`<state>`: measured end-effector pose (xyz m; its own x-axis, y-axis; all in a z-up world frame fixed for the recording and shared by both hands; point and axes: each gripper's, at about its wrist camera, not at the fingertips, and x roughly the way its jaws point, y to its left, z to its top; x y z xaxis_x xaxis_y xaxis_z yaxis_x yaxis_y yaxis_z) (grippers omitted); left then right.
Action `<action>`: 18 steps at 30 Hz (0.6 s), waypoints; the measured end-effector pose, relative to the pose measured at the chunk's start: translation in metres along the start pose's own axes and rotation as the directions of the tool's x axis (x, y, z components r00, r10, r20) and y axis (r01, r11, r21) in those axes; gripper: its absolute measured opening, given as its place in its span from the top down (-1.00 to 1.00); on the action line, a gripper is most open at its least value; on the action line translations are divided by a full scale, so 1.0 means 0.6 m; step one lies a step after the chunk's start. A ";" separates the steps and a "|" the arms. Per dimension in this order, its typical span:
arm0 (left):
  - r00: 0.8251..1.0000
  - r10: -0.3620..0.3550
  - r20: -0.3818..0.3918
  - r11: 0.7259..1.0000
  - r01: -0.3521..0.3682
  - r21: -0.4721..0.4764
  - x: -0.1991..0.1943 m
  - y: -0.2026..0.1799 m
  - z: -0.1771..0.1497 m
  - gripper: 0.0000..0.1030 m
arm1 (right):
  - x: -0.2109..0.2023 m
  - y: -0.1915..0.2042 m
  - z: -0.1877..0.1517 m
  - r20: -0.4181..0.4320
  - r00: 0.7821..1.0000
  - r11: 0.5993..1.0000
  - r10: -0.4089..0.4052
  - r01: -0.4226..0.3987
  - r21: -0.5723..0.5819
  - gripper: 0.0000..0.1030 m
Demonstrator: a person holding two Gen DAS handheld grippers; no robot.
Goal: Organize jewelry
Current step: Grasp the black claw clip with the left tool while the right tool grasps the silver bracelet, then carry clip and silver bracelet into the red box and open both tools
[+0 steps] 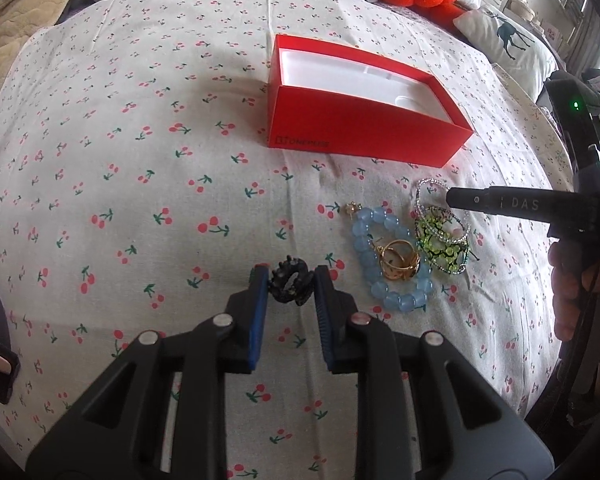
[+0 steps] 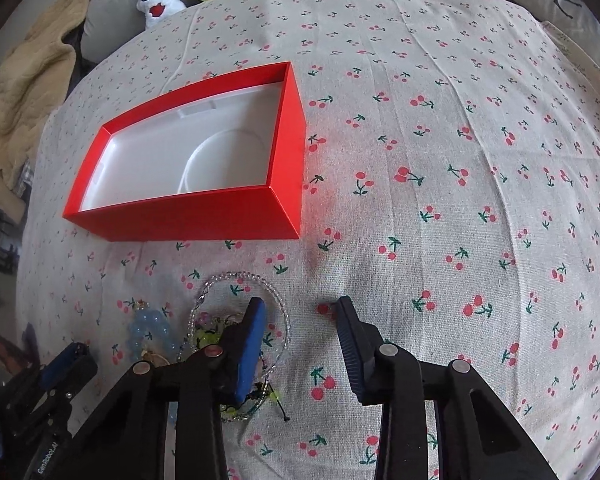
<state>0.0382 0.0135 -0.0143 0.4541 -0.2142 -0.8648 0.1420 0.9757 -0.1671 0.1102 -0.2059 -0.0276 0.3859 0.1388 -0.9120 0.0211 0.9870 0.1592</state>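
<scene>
Seemingly black ring (image 1: 291, 282) pinched between left claw (image 1: 291, 280) pads

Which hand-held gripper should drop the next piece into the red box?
Left. The left hand-held gripper already pinches the black spiky ring, and the open red cardboard box lies ahead. The right hand-held gripper is open with nothing between its fingers.

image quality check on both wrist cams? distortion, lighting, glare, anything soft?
Left wrist view: heavy fisheye bowing, dark vignette corners; soft daylight; red box sharp, its white lining near blown out; black ring between the left gripper fingers reads dark, detail lost. Right wrist view: same bowing; red box tints the sheet reddish beside it; right gripper open, slightly soft.
</scene>
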 end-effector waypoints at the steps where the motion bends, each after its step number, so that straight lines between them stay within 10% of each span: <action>1: 1.000 -0.001 -0.001 1.000 0.001 -0.001 0.001 0.000 0.000 0.51 | 0.002 0.003 0.001 0.003 1.000 1.000 -0.012 0.012 -0.004 0.60; 5: 1.000 -0.006 -0.006 1.000 0.006 -0.007 0.003 0.002 0.002 0.51 | 0.012 0.013 0.001 -0.002 1.000 1.000 -0.011 0.011 -0.027 0.88; 18: 0.998 -0.033 0.056 0.999 0.035 -0.024 -0.039 -0.002 0.024 0.51 | -0.063 0.023 -0.008 0.106 0.991 0.996 0.077 -0.072 -0.047 0.92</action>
<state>0.0400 0.0165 0.0127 0.4980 -0.2491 -0.8307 0.1366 0.9684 -0.2085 0.0913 -0.1973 0.0074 0.4824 0.2046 -0.8517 -0.0503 0.9772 0.2062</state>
